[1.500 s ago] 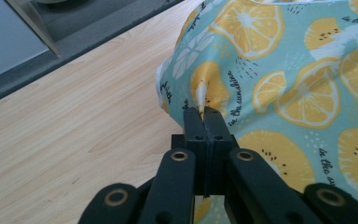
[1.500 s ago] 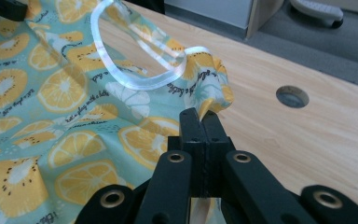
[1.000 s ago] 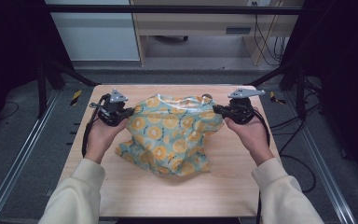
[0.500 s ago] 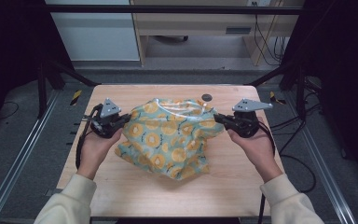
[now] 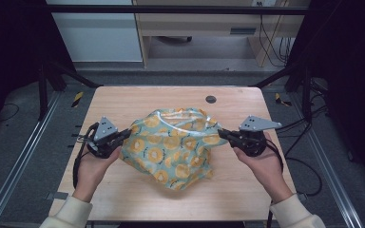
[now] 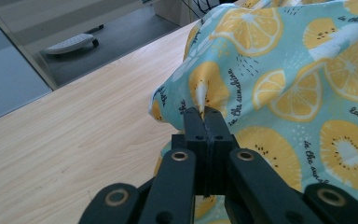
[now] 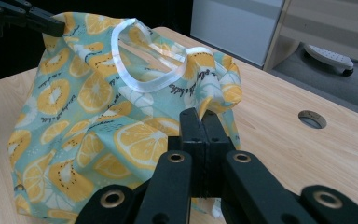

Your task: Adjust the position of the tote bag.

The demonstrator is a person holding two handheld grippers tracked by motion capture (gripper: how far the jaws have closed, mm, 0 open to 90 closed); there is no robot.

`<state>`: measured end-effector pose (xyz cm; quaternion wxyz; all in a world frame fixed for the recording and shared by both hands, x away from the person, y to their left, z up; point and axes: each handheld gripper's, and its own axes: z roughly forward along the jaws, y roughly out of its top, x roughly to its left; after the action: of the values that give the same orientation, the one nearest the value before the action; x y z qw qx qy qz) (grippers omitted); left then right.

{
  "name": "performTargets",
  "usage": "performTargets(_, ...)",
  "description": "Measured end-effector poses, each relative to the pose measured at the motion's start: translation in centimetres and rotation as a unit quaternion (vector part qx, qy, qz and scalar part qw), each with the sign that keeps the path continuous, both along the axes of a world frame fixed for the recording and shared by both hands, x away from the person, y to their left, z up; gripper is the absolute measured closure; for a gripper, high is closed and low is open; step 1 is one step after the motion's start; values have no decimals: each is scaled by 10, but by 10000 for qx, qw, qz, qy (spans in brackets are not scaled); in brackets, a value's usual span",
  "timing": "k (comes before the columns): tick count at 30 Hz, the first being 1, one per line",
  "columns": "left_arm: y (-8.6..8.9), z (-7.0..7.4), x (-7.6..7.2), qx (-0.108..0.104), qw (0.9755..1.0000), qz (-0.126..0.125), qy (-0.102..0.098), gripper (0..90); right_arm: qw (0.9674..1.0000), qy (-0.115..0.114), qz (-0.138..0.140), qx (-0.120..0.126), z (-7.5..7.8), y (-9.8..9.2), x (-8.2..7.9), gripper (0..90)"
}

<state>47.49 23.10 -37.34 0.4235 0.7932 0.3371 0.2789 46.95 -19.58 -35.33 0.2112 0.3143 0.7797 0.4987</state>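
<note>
Cloth (image 5: 173, 147) stretches crosswise, pinched in shut fingers of left gripper (image 5: 122, 137) and right gripper (image 5: 222, 134).

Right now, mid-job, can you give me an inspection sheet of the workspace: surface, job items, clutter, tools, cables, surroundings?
Surface: wooden table, round grommet hole near the far edge.
Job's things: lemon-print garment with white-trimmed neckline, bunched, held up at both sides.
Clutter: nothing seen.
Grippers: left tool shut on the garment's edge; right tool shut on the opposite edge.
Cables: black cable trails from the left tool past the table edge; another loops behind the right tool.
Surroundings: dark metal frame, grey floor, cabinets beyond.
</note>
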Motion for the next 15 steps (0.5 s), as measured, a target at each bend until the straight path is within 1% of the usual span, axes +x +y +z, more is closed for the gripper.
performTargets(4,3,-3,-10,-92,9999,-57,-13,900,10000,-34,18,-18,-2,1,-6,900)
performTargets(8,7,-9,-19,-107,9999,-104,-41,900,10000,-47,77,-3,-5,2,-13,900)
performTargets(11,9,-12,-26,-184,9997,-138,-56,900,9999,-45,100,-17,-7,3,-18,900)
performTargets(15,12,-19,-32,-195,9997,-175,-34,900,9998,-19,178,-34,-12,4,-24,900)
